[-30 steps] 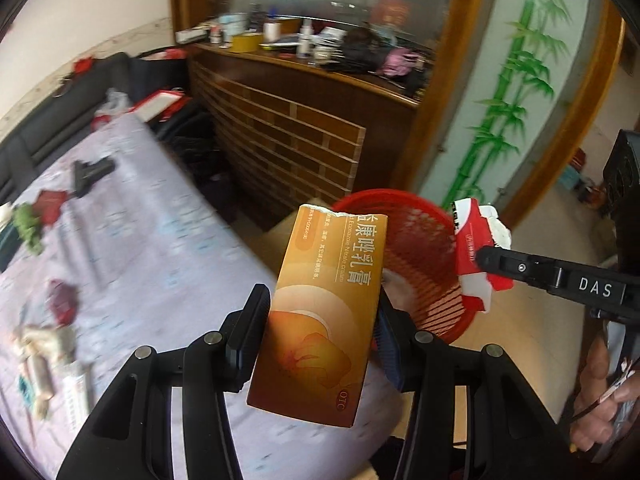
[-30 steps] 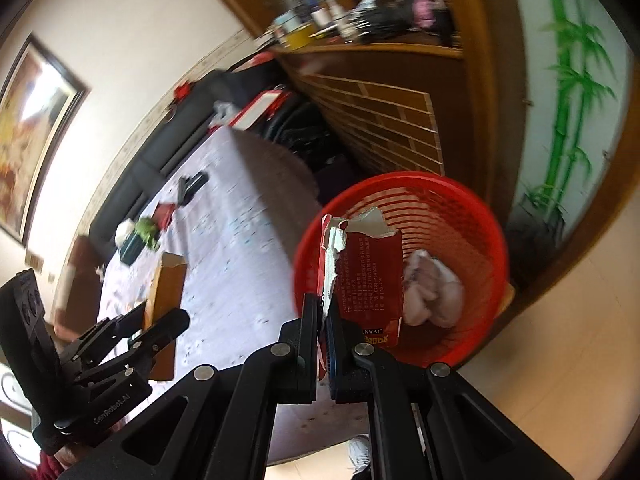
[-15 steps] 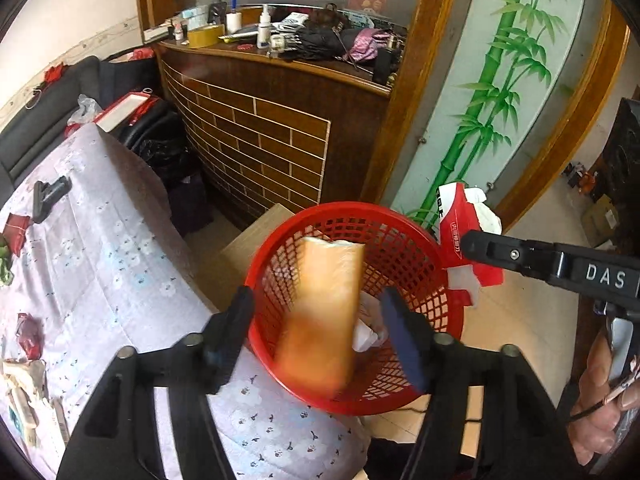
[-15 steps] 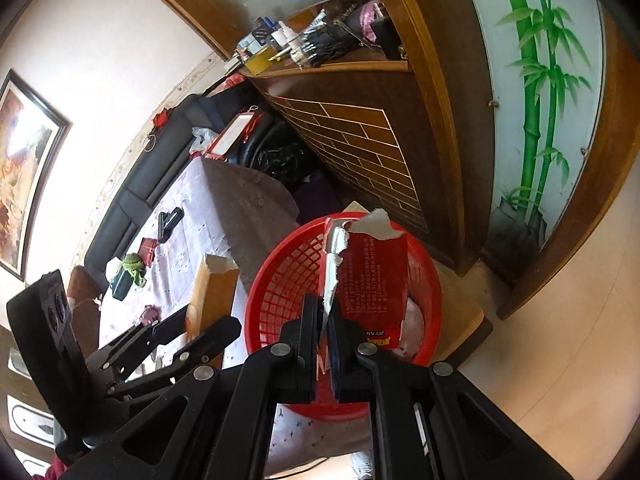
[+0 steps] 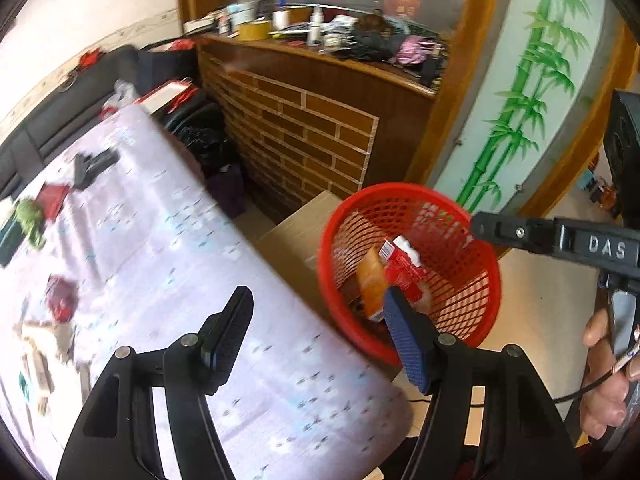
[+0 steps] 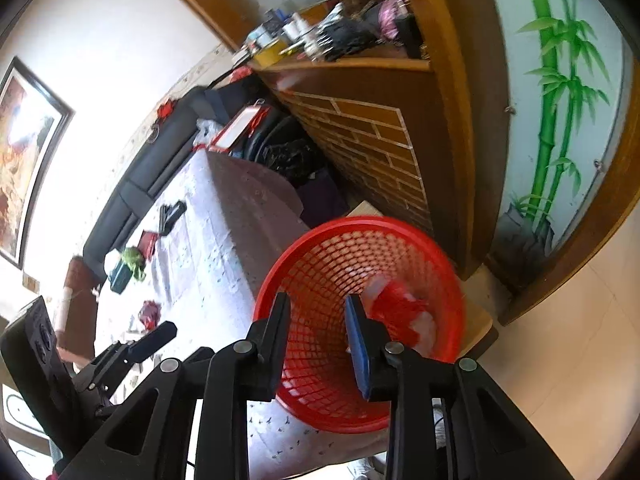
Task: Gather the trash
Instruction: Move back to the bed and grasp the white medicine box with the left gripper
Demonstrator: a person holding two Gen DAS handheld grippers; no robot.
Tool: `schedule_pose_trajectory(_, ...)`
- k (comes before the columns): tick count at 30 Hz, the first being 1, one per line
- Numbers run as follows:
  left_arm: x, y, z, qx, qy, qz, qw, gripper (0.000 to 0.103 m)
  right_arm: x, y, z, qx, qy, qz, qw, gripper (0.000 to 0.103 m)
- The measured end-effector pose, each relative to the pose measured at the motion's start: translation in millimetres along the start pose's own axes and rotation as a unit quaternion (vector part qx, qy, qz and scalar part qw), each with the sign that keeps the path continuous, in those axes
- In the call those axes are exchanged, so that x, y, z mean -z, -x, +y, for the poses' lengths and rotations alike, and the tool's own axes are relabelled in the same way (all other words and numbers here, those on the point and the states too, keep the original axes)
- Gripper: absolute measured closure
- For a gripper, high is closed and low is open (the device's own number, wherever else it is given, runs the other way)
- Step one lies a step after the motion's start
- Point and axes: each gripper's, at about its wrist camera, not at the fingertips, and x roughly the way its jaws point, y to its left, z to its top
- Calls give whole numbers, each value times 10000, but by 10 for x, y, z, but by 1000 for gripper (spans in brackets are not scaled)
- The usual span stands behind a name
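While the orange box (image 5: 370,286) and the red carton (image 5: 402,266) lie inside the red basket (image 5: 486,304) at the right of the frame, the left gripper (image 5: 316,330) stands spread and empty, and the right gripper (image 6: 318,312), with nothing between its fingers, is opening above that basket.

- The basket (image 5: 408,194) was bright red, an open mesh.
- The box (image 5: 371,284) in it was orange; the carton (image 5: 402,270) beside it red and white.
- The tablecloth (image 5: 160,248) was pale lilac, with small floral specks.
- The counter front (image 5: 312,136) was brown brickwork with pale joints.
- The wall panel (image 6: 560,92) bore green bamboo on pale blue.
- The gripper pads (image 5: 404,344) were blue on black.
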Motion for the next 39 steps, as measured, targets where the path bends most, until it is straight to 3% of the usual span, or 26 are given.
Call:
schedule_pose_trajectory(9, 391, 202, 681, -370, 766, 81, 9963, 37, 292, -306, 576, -192, 608, 455, 9969, 72)
schedule_pose_trajectory(14, 671, 305, 1085, -605, 1221, 151, 9906, 36, 508, -500, 902, -247, 973, 778, 9919, 66)
schedule_pose_trajectory(19, 1033, 468, 1662, -1221, 1541, 153, 9804, 34, 705, -625, 1151, -256, 1342, 1038, 9852, 64)
schedule_pose_trajectory(22, 1228, 554, 2087, -1682, 1778, 171, 9694, 28, 781, -646, 1245, -262, 1499, 1099, 9822, 62)
schedule_pose_trajectory(26, 1424, 510, 2561, -1797, 2015, 409, 9620, 25, 822, -657, 1305, -196, 1546, 1118, 9814, 59)
schedule_pose_trajectory(30, 1525, 355, 2770, -1566, 2188, 629, 9611, 25, 831, -624, 1303, -124, 1548, 1099, 9817, 59)
schedule_pose_trajectory(35, 1493, 142, 2649, -1472, 1832, 815, 9686, 25, 832, -562, 1278, -22, 1525, 1038, 9828, 59)
schedule_pose_trajectory(39, 1487, -24, 2672, -1631, 1754, 900, 9667, 25, 837, -530, 1251, 52, 1484, 1011, 9837, 59)
